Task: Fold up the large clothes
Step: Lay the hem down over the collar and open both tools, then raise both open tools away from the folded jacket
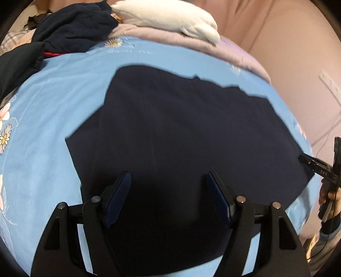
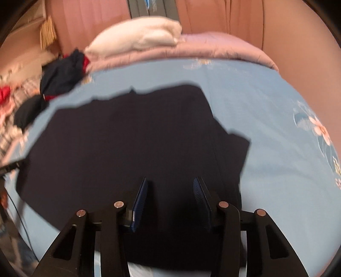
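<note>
**A blue floral sheet is covering the bed**

We are looking at a bed [image 1: 38, 132] dressed in a light blue sheet [image 2: 266, 162] printed with daisies. A dark navy garment [image 1: 181, 132] is lying spread flat on it, directly ahead of both grippers' fingers. Beyond the garment, a pink quilt [image 2: 213, 49] is lying along the far edge, and a white folded cloth [image 1: 170, 19] is resting on top of it. Ahead to the left, a heap of dark clothes [image 1: 72, 27] is sitting on the sheet.
</note>
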`<state>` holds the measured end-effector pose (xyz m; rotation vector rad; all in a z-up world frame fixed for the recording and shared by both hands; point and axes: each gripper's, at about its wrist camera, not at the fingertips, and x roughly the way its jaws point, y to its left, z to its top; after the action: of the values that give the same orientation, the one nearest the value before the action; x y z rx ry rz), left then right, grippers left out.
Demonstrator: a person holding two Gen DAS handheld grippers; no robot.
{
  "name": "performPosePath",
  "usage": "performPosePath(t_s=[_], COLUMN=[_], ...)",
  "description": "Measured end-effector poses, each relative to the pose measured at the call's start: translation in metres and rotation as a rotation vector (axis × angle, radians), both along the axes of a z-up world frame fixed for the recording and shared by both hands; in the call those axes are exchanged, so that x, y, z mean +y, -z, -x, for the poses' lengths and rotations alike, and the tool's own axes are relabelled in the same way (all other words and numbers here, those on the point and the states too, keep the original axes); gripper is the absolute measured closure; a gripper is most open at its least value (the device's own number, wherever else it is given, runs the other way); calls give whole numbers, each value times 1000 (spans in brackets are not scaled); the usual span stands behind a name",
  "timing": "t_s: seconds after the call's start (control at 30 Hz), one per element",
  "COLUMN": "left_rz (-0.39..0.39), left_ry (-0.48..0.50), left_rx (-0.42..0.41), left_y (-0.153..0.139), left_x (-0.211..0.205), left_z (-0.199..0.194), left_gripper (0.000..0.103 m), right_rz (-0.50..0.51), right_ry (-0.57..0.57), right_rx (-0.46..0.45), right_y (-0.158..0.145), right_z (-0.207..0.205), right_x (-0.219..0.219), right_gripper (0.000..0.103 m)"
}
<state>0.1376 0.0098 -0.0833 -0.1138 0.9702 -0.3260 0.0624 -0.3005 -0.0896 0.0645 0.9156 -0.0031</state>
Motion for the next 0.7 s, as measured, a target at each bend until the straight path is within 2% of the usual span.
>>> performPosePath(t_s=[0.1,0.17,0.23,0.37,0.43,0.5,0.57,0.7], left_rz=[0,19,55,112,147,170,218,341], left_ry=[19,25,13,-49,-68,-111,-156,-243], left_rx=[36,39,46,49,36,14,5,57], left_y=[12,17,20,8,0,-6,-5,11], left_x=[-2,2,5,19,31,48,67,101], left_z=[-5,-7,-9,7,25,45,60,80], left_gripper=[29,29,30,29,29,25,19,18], right_rz=[-4,17,-12,-47,-28,-30,-41,-97], right_ry=[24,21,30,63,78,80,62,-6], right_rx=[52,29,18,12,-14,-51,-76,-105], right_y=[14,16,18,10,0,-7,-12,-19], right_z=[7,9,7,10,25,40,51,54], right_x=[-2,-3,-7,-10,-1,7,16,32], right_gripper=[55,57,57,56,50,38,38,38])
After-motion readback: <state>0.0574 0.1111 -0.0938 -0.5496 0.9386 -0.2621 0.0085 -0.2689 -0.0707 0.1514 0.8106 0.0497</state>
